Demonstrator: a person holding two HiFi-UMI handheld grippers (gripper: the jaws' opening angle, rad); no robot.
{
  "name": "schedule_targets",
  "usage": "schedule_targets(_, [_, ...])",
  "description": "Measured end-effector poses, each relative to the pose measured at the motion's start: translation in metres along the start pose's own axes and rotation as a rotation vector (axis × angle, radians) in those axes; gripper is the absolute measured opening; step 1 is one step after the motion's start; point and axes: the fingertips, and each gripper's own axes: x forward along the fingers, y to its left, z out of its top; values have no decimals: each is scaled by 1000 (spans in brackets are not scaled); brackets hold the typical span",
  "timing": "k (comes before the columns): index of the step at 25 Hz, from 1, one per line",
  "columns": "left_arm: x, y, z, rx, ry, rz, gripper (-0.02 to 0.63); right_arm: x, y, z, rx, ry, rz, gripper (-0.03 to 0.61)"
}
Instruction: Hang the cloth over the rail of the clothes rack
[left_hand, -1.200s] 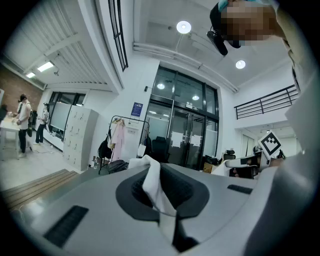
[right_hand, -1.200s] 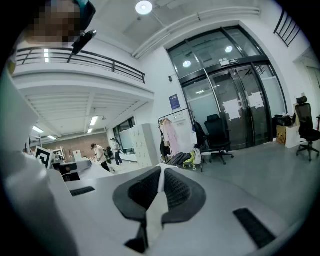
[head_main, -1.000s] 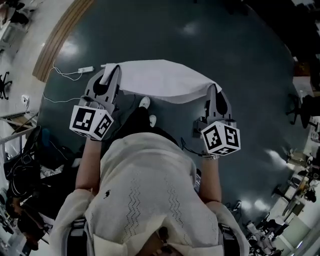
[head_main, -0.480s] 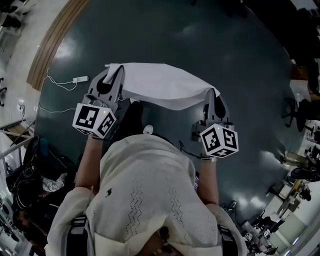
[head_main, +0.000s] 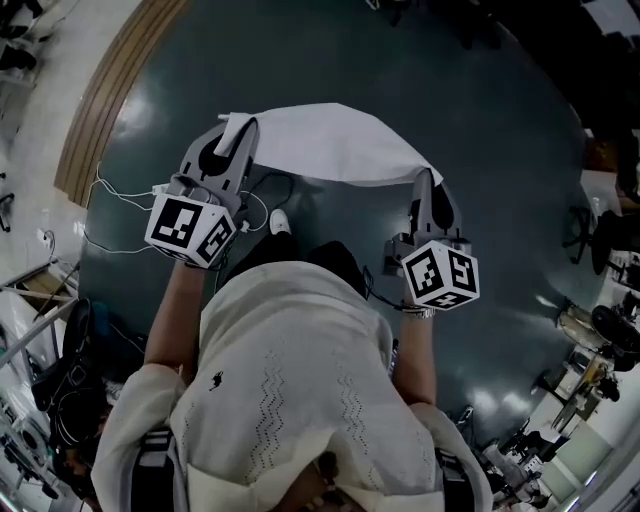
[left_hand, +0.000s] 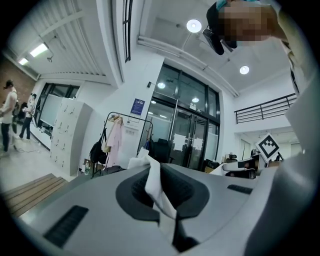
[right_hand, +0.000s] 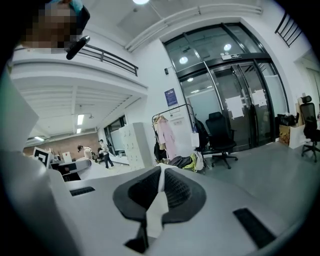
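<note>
A white cloth (head_main: 325, 143) is stretched between my two grippers above the dark floor in the head view. My left gripper (head_main: 238, 132) is shut on the cloth's left corner; a pinched fold of cloth (left_hand: 154, 186) shows between its jaws. My right gripper (head_main: 425, 178) is shut on the right corner, with a strip of cloth (right_hand: 158, 204) caught between its jaws. A black clothes rack (left_hand: 125, 135) with a pink garment stands far ahead by the glass doors; it also shows as the rack (right_hand: 172, 131) in the right gripper view.
A white power strip and cable (head_main: 130, 190) lie on the floor at left. A wooden floor border (head_main: 105, 95) curves at upper left. Black office chairs (right_hand: 220, 137) stand near the glass doors. White lockers (left_hand: 67, 135) stand beside the rack. People (left_hand: 9, 115) stand far left.
Both grippers with the cloth have shifted slightly forward and to the right over the floor as the person walks; the power strip has slid nearer in view. Both grips are unchanged.
</note>
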Motion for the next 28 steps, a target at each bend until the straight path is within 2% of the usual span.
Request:
schedule_targets(5, [28, 33, 6, -18, -7, 5, 17, 47, 4, 8, -2, 12, -2, 25])
schedule_targets(10, [55, 64, -3, -58, 22, 43, 17, 91, -1, 12, 0, 39, 7, 25])
schedule_targets(14, [87, 86, -5, -57, 42, 70, 17, 136, -13, 13, 8, 65, 31, 25])
schedule_targets(21, [197, 128, 12, 6, 88, 120, 17, 260, -58, 40, 26, 120, 93, 25])
schedule_targets(28, [301, 171, 42, -15, 61, 187, 17, 382, -91, 92, 34, 129, 179, 25])
